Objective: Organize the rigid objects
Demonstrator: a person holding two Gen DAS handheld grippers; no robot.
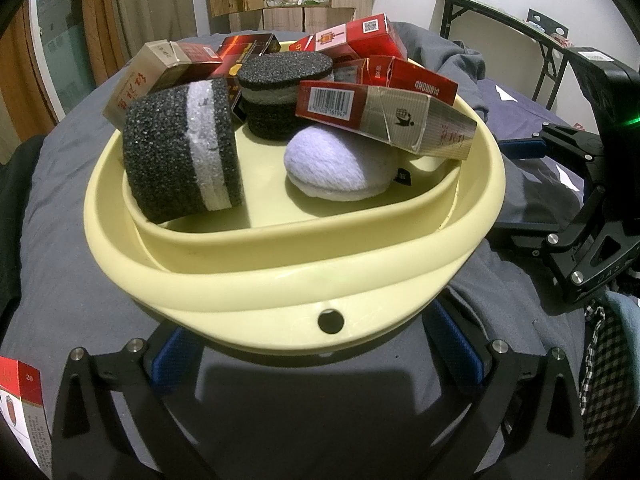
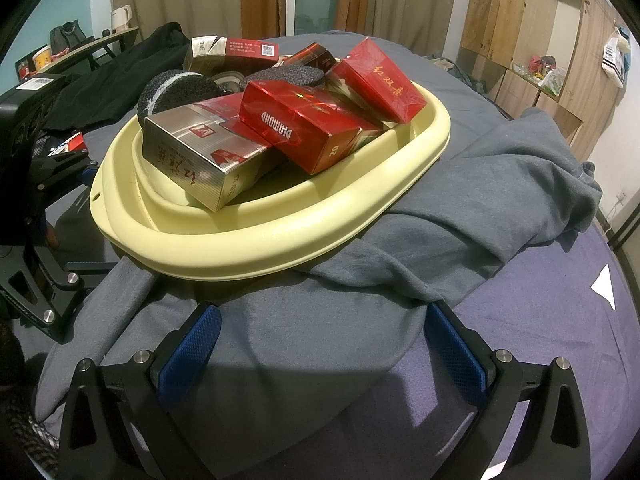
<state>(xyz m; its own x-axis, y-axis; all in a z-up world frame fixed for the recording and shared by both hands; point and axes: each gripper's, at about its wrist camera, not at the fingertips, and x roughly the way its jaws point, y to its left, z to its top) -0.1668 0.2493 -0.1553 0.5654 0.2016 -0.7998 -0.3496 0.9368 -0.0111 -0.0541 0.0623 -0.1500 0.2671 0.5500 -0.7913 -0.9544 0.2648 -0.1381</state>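
Note:
A pale yellow basin (image 1: pixel 280 280) (image 2: pixel 280 240) sits on a bed. It holds several red and silver cigarette boxes (image 1: pixel 384 118) (image 2: pixel 304 128), two black foam blocks with a white band (image 1: pixel 176 152) (image 1: pixel 280 92) and a white soft oval pad (image 1: pixel 340 164). My left gripper (image 1: pixel 316 356) is open, its blue pads (image 1: pixel 176 360) on either side of the basin's near rim, below the tab with a hole. My right gripper (image 2: pixel 324 344) is open over grey cloth, short of the basin, with nothing between its fingers. Each gripper shows in the other view (image 1: pixel 580 208) (image 2: pixel 40 200).
A crumpled grey garment (image 2: pixel 500 200) lies under and to the right of the basin on the purple-grey bedsheet (image 2: pixel 560 340). One red and white cigarette box (image 1: pixel 20 412) lies on the bed at the lower left. Dark clothes (image 2: pixel 120 68), a folding table (image 1: pixel 500 20) and wooden cabinets (image 2: pixel 520 20) stand behind.

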